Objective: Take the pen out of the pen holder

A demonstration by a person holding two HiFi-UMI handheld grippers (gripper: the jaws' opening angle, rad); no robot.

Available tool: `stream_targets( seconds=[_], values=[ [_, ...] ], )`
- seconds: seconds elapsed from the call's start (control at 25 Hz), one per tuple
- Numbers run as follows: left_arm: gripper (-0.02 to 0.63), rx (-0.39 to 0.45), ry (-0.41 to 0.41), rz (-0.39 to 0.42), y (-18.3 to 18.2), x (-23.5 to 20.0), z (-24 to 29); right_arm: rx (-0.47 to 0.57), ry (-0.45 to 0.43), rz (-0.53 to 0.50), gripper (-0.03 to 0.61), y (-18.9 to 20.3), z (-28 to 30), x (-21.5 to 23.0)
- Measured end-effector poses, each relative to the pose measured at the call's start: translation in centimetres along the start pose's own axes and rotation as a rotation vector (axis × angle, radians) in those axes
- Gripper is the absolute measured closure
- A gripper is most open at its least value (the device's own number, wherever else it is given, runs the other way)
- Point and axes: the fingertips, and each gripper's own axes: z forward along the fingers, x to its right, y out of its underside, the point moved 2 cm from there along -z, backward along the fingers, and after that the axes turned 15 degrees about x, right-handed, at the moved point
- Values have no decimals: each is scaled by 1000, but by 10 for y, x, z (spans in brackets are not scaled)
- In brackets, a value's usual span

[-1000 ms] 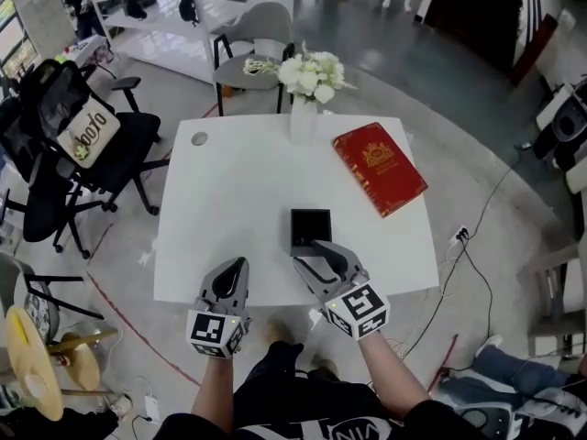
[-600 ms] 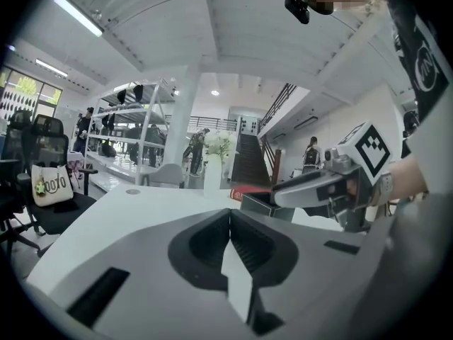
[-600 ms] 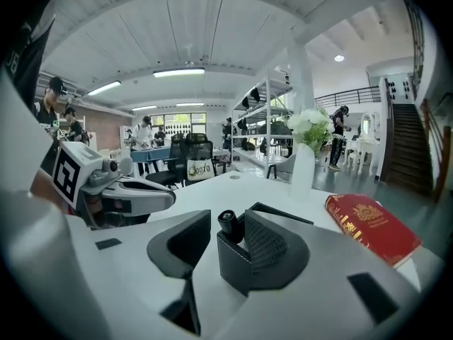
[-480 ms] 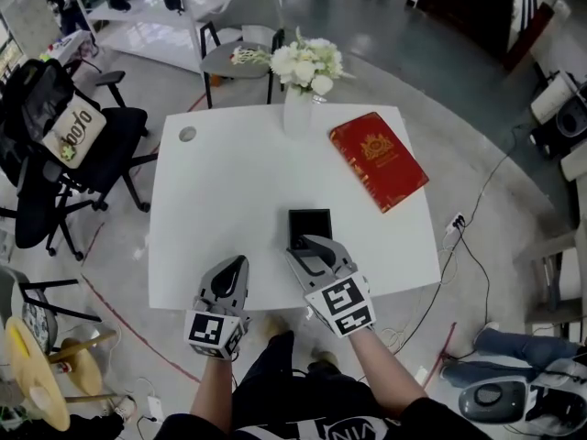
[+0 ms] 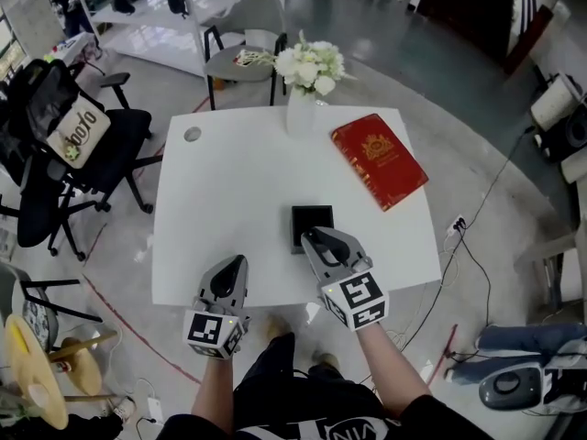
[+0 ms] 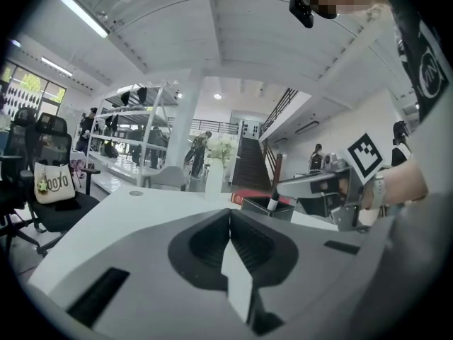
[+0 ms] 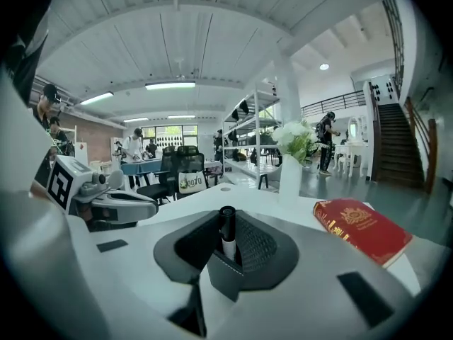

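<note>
A black square pen holder (image 5: 312, 220) stands on the white table (image 5: 229, 191) near its front edge. A pen (image 7: 226, 232) with a black cap stands upright in the holder (image 7: 226, 278). My right gripper (image 5: 313, 239) reaches over the holder's near rim. Its jaws are closing, and the dark pads (image 7: 258, 243) sit against both sides of the pen. My left gripper (image 5: 236, 266) rests shut and empty at the table's front edge, left of the holder. In the left gripper view the pen (image 6: 273, 204) pokes out of the holder (image 6: 263, 209).
A red book (image 5: 379, 161) lies at the table's right side. A white vase of flowers (image 5: 305, 90) stands at the far edge, with a grey chair (image 5: 240, 39) behind it. Black office chairs (image 5: 64, 145) stand to the left. Cables (image 5: 472, 255) lie on the floor to the right.
The right gripper's jaws have narrowed from wide apart to close around the pen above the holder. The left gripper has stayed in place.
</note>
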Motion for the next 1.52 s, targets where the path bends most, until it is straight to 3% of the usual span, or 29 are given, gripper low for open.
stream_targets(
  seconds=[0.56,0.84,1.52],
  values=[
    [609,61,20,29,-22,39,-6,212,25,56,500,-61,-60,14],
    [609,96,-1,35,-36,56,-16,300,16,37,500,-93,-89,16],
    [609,163,-123,52,-55,95,-63,307,-2,9,500,-101,-154,25]
  ],
)
